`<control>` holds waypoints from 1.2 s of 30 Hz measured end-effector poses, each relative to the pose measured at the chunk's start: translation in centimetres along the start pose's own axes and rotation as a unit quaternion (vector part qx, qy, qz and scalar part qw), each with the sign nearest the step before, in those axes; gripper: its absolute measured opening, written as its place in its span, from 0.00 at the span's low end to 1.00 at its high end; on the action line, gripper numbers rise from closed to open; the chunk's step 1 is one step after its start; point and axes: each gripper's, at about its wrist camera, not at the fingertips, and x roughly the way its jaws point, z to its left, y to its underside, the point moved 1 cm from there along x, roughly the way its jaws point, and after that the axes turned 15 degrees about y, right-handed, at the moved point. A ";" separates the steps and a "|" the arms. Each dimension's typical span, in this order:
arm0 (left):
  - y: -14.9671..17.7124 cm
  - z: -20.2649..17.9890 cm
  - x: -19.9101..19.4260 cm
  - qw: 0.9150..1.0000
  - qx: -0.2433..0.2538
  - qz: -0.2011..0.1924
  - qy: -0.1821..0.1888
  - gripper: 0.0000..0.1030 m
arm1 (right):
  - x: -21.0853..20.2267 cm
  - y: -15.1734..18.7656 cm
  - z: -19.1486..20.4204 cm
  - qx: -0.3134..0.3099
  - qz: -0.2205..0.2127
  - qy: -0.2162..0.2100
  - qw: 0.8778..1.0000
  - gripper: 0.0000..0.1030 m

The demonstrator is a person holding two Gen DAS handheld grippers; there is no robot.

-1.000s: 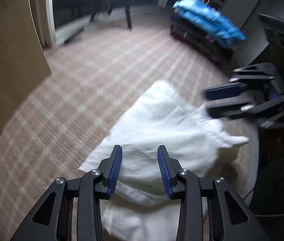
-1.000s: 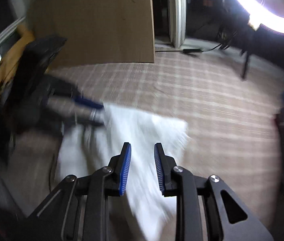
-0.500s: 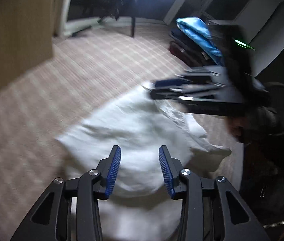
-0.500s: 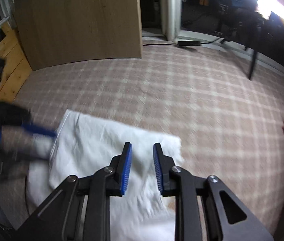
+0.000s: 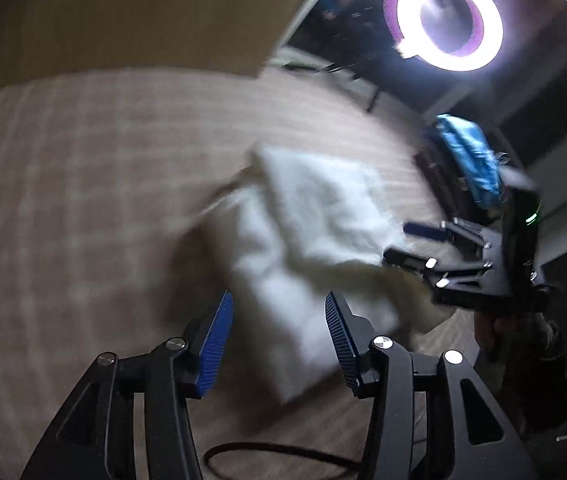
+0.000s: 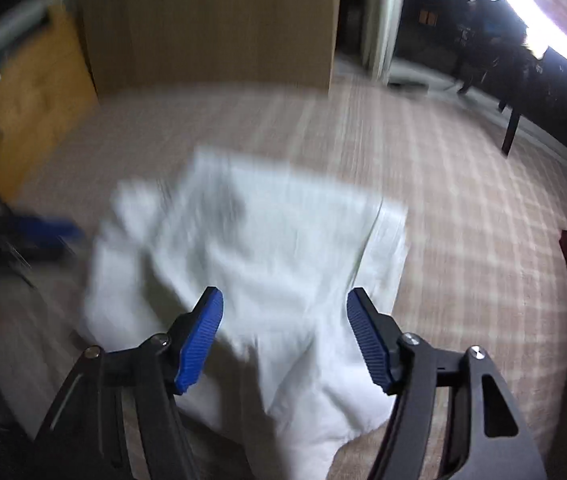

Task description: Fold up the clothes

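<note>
A white garment [image 5: 307,236] [image 6: 267,248] lies partly folded on the checked carpet, blurred by motion in both views. My left gripper [image 5: 277,320] hangs open above its near end, nothing between the blue pads. My right gripper [image 6: 283,320] is open wide over the garment's near edge and holds nothing. In the left wrist view the right gripper [image 5: 415,244] reaches in from the right with its fingers apart at the garment's right edge. The left gripper [image 6: 43,232] shows as a blue-tipped blur at the left of the right wrist view.
A wooden panel [image 6: 211,20] stands at the far side of the carpet [image 6: 463,208]. A lit ring light [image 5: 449,26] is on a stand. A blue bag [image 5: 469,158] rests on dark luggage at the right. A dark cable [image 5: 275,450] loops on the floor near me.
Both grippers have pulled back and swung, and the right one's jaws have spread from narrow to wide. The garment now lies more compact, with one layer folded over.
</note>
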 end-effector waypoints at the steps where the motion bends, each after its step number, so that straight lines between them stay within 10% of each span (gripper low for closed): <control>1: 0.3 0.6 -0.2 1.000 -0.008 0.005 -0.015 0.45 | 1.0 0.6 -0.4 0.008 0.032 -0.012 0.999 0.62; 7: -0.2 0.8 0.5 0.999 -0.022 -0.004 -0.034 0.47 | -5.0 2.5 -6.4 0.171 0.025 -0.099 0.980 0.62; 13: -0.3 0.4 1.6 0.999 -0.033 -0.008 -0.036 0.47 | -11.1 5.7 -8.2 0.216 -0.030 -0.041 0.975 0.62; 19: 1.3 -0.1 1.2 0.998 -0.044 -0.019 -0.042 0.47 | -10.4 10.3 -8.8 0.221 -0.047 -0.001 0.974 0.62; 25: 2.5 -0.7 -0.7 0.991 -0.040 -0.116 -0.057 0.59 | -8.6 10.9 -12.7 0.268 -0.070 -0.074 0.958 0.73; 30: 3.3 -0.2 -1.0 0.979 -0.117 -0.145 -0.085 0.74 | -6.0 9.3 -13.9 0.206 -0.073 -0.082 0.972 0.73; 36: 2.1 -1.5 0.9 0.977 -0.147 -0.106 -0.113 0.73 | -1.5 6.7 -16.0 0.205 -0.039 -0.077 0.975 0.73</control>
